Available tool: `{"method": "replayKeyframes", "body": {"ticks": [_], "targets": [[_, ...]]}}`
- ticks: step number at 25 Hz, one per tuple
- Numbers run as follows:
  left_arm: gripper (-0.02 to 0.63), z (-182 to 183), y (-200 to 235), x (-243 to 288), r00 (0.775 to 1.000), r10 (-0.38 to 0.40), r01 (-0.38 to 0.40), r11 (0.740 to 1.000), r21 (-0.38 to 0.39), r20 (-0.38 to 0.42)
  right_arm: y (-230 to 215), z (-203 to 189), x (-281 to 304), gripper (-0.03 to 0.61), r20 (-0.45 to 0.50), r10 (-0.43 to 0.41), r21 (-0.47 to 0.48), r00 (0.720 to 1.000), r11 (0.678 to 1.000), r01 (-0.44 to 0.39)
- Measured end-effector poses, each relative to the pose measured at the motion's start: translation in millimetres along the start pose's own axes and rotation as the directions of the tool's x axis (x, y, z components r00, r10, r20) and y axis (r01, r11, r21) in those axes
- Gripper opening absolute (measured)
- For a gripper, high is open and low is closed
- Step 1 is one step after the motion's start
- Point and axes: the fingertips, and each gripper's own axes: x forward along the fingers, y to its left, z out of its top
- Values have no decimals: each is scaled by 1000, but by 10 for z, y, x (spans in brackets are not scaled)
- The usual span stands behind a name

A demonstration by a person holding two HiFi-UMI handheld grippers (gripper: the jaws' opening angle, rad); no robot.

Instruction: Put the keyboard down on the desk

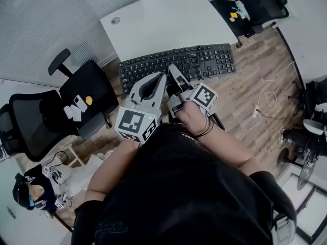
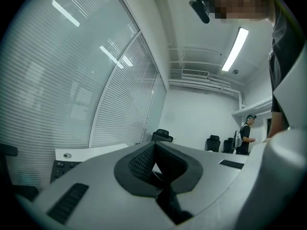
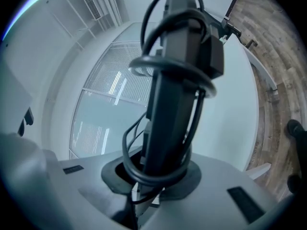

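The black keyboard [image 1: 204, 60] hangs just in front of the white desk [image 1: 163, 22], over its near edge. My right gripper [image 1: 176, 71] is shut on the keyboard's near long edge, close to the middle. In the right gripper view the keyboard [image 3: 177, 80] rises end-on out of the right gripper [image 3: 153, 176], with its cable [image 3: 139, 66] looped round it. My left gripper [image 1: 162, 77] sits beside it at the keyboard's edge, jaws together. In the left gripper view the left gripper [image 2: 156, 145] is shut with nothing between its pads, and the keyboard [image 2: 60, 169] shows low at the left.
Two black office chairs [image 1: 84, 93] [image 1: 30, 121] stand at the left, another [image 1: 255, 4] at the desk's far right. A white cable [image 1: 263, 103] lies on the wood floor to the right. A person [image 2: 244, 138] stands far back in the room.
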Motion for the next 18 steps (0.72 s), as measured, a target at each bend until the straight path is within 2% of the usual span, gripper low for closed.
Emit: {"method": "replayKeyframes", "body": {"ticks": [8,12,18], "targets": [[15,109,172,78,999,40,-40,999,19,9,61,34,293,87,-40,42,0,998,999,-42],[15,73,238,134,998,55,-55,998,7,5,90,29,405,87,-64,70,9,996,998,-69],[15,79,414,253,995,96,-96,995,-9,9,5,94,588,87,-96,70,13,993,998,-69]]}}
